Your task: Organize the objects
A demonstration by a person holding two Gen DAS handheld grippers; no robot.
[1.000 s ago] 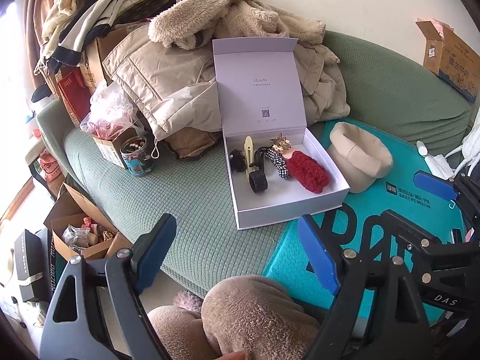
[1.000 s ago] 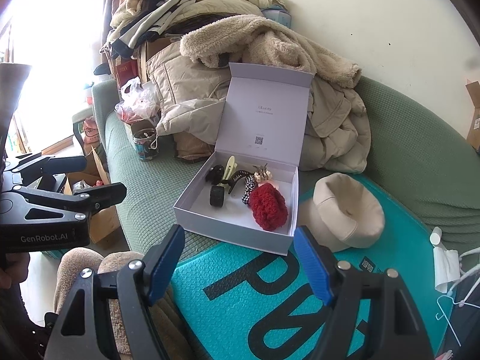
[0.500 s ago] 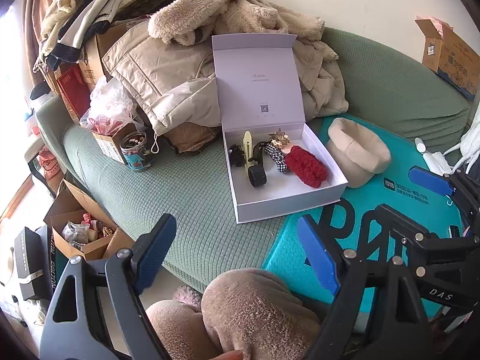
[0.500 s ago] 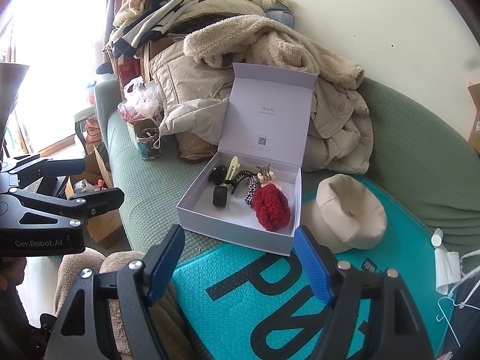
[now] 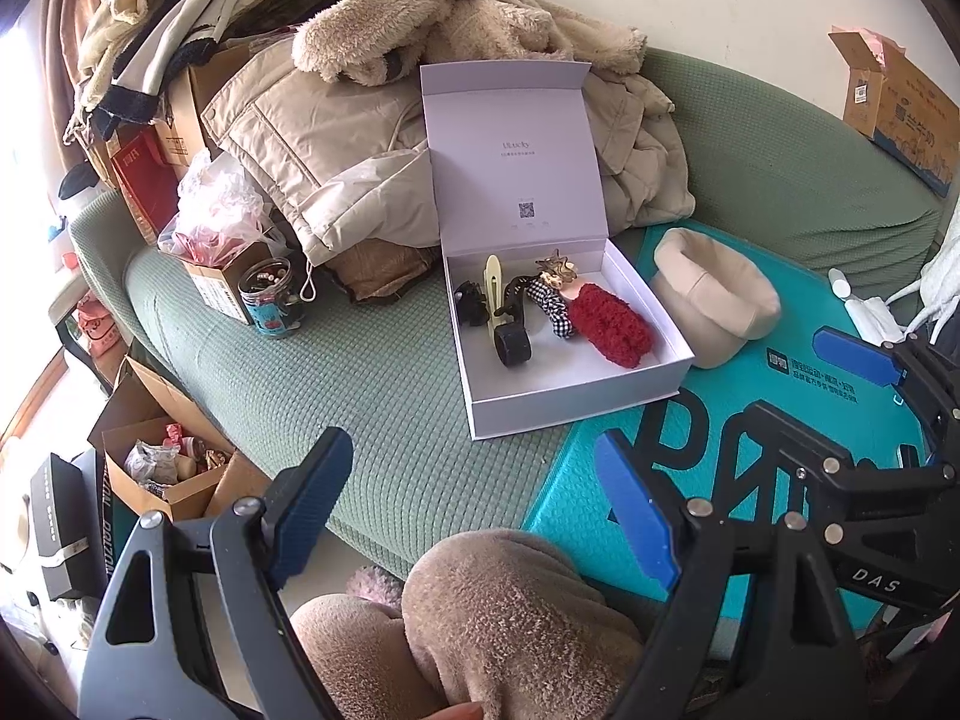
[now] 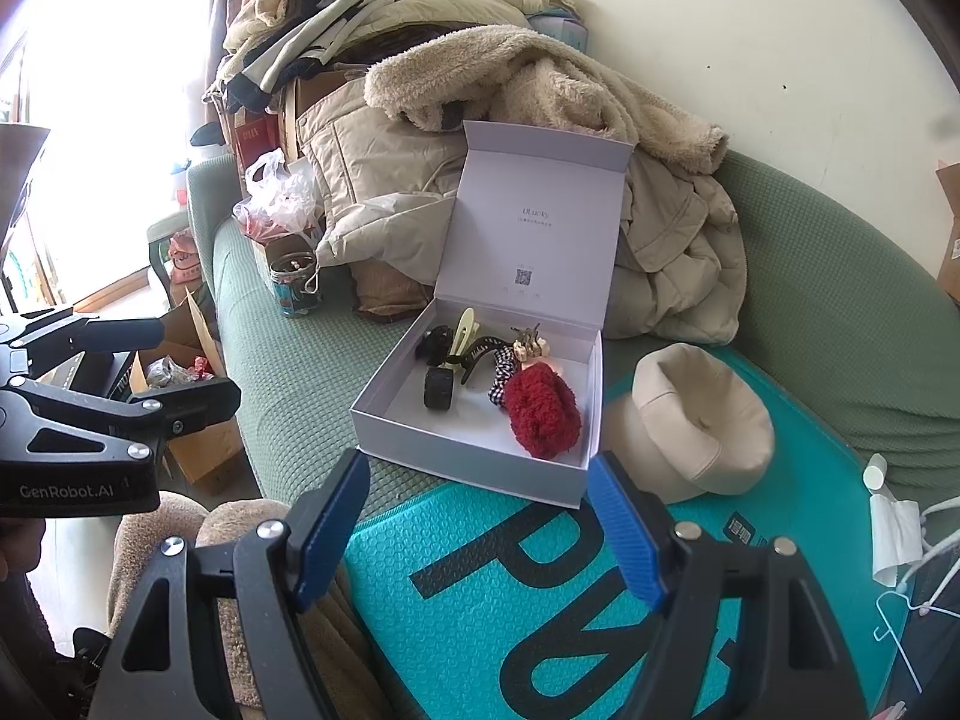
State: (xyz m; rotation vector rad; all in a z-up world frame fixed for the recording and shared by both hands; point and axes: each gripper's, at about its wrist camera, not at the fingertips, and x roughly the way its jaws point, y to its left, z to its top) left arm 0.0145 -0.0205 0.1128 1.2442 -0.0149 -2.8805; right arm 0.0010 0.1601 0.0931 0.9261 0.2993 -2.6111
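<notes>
The white gift box (image 6: 480, 420) sits lid-up on the green sofa (image 6: 288, 360), its front corner overlapping the teal mat (image 6: 480, 588), the red scrunchie (image 6: 543, 414) and hair clips (image 6: 456, 342) inside. A beige hat (image 6: 696, 420) touches its right wall. Both the left gripper (image 5: 474, 516) and right gripper (image 6: 480, 528) hover spread wide and empty, short of the box's front edge.

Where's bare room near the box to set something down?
Bare green cushion lies between the box and the tin; the box's front floor strip is free. The teal mat is clear. The clothes pile is crowded.
</notes>
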